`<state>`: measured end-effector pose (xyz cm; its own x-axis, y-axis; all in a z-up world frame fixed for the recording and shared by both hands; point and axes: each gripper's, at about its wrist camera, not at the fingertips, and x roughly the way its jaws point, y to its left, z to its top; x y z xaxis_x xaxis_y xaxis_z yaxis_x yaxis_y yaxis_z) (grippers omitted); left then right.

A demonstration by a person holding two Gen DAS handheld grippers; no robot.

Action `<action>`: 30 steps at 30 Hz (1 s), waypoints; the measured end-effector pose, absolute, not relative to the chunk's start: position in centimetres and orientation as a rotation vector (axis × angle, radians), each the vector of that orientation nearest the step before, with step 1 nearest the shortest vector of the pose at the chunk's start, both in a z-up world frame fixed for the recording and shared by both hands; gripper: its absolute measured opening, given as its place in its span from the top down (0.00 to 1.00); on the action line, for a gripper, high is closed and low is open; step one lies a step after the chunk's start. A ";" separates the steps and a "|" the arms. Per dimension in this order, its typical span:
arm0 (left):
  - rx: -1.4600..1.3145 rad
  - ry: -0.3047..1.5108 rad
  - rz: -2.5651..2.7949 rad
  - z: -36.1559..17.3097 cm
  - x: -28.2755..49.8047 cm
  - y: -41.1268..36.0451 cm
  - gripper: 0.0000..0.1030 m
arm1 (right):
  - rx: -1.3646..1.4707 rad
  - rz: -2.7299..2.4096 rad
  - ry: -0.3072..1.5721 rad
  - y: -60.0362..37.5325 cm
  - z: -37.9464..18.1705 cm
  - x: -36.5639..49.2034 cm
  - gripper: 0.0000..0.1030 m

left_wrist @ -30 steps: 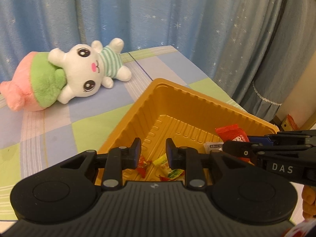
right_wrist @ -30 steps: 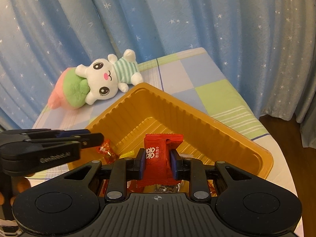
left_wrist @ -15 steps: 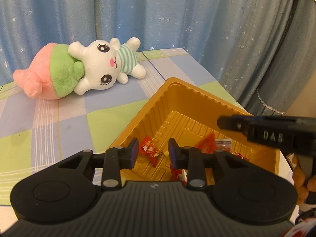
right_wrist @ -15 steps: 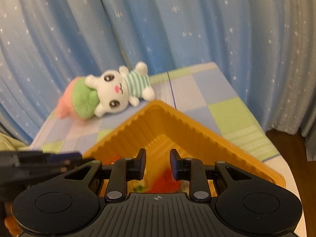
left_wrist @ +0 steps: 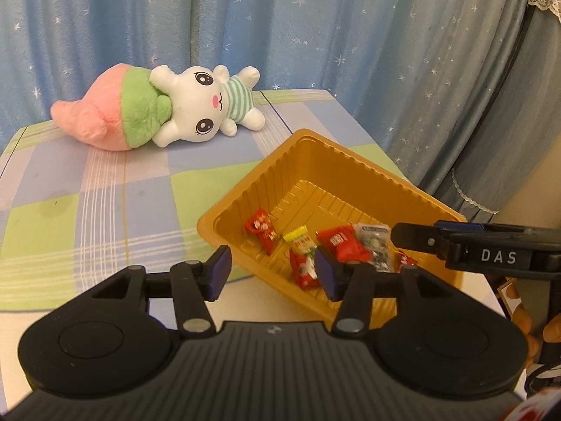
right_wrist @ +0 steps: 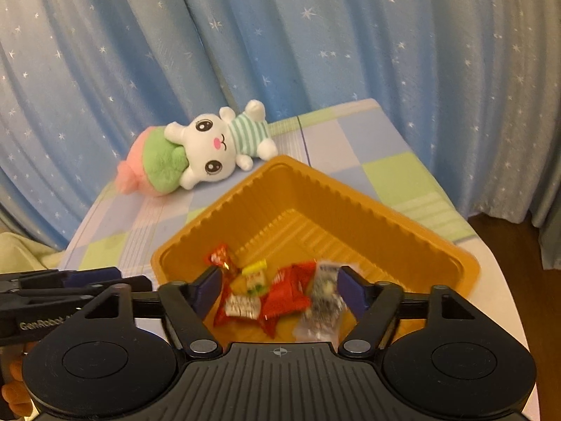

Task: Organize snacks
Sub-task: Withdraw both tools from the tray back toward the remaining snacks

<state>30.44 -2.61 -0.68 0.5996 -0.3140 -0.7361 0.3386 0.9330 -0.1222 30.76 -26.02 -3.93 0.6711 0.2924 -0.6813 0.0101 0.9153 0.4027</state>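
An orange plastic tray [left_wrist: 315, 151] sits on the checked cloth and holds several wrapped snacks: a red packet [left_wrist: 342, 244], a red candy [left_wrist: 261, 229], a yellow-green candy [left_wrist: 299, 240] and a clear silvery packet [left_wrist: 375, 245]. My left gripper [left_wrist: 271, 270] hovers over the tray's near corner, its jaws opening with nothing gripped. My right gripper [right_wrist: 280, 289] hangs above the tray [right_wrist: 350, 189], its jaws also opening. The red packet [right_wrist: 287, 291] and silvery packet [right_wrist: 324, 298] lie loose below it. A hand holds each gripper.
A white plush rabbit with a pink and green body [left_wrist: 168, 112] lies at the back of the table. Blue starred curtains [right_wrist: 280, 35] hang close behind. The table ends right of the tray, with dark floor [right_wrist: 508, 238] beyond. Bare checked cloth [left_wrist: 87, 193] lies left of the tray.
The right gripper let go of the red packet, which now lies in the tray. Both grippers drew back and up from the tray and their jaws spread apart.
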 end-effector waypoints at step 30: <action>-0.037 0.884 -0.264 0.0 14.3 3.4 0.48 | 0.315 0.311 0.883 -22.2 -1.8 17.7 0.21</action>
<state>14.29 3.38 -0.03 0.6035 -0.2434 -0.7593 0.2132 0.9669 -0.1405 17.70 -22.19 -1.76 0.5964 0.3909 -0.7011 -0.1350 0.9098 0.3924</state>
